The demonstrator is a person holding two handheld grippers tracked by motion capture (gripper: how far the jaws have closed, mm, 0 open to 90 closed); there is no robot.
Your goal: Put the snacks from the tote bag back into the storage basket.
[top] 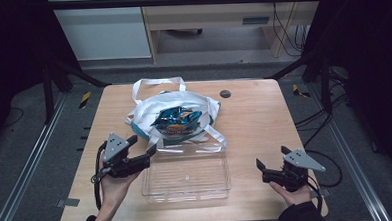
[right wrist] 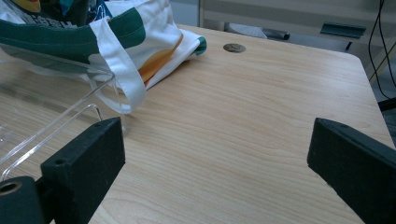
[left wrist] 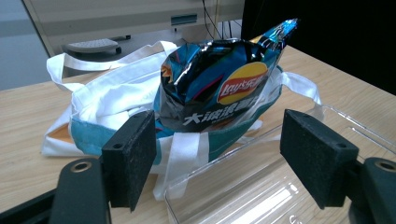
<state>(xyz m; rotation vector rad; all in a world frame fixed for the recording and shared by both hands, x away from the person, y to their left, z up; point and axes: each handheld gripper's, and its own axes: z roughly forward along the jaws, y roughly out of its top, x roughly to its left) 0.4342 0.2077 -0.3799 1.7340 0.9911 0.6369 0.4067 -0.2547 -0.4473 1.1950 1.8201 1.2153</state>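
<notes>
Looks like the job is getting the shiny blue crinkled chip bag (top: 177, 119) out of the white cloth tote w/ teal and orange print (top: 146, 112) and into the clear rectangular plastic bin (top: 187, 181), and it's barely begun. Chip bag sits upright in the tote's mouth, top sticking out, near mid-table, just behind the bin's far wall; the tote's lower edge and one white strap drape onto that wall. In the left gripper view the chip bag (left wrist: 219, 88) stands framed between the two black pads, w/ the tote (left wrist: 107, 100) slumped round its base and the bin (left wrist: 261, 186) corner below. Left gripper (top: 142, 147) hovers at the bin's near-left corner, aimed at the bag, jaws spread wide, nothing in them, not touching bag or tote yet. Right gripper (top: 272, 162) rests low over bare light wooden table (top: 254, 118) to the right of the bin, well apart from the bag, jaws also wide and empty; its view has the tote's (right wrist: 140, 42) edge and the bin's rim off to the side. Bin is empty. Left to do, prob.: reach in, pinch the bag's top, lift it free of the tote, set it in the bin. Right gripper may need to hold the tote down so it doesn't come up w/ the bag.
</notes>
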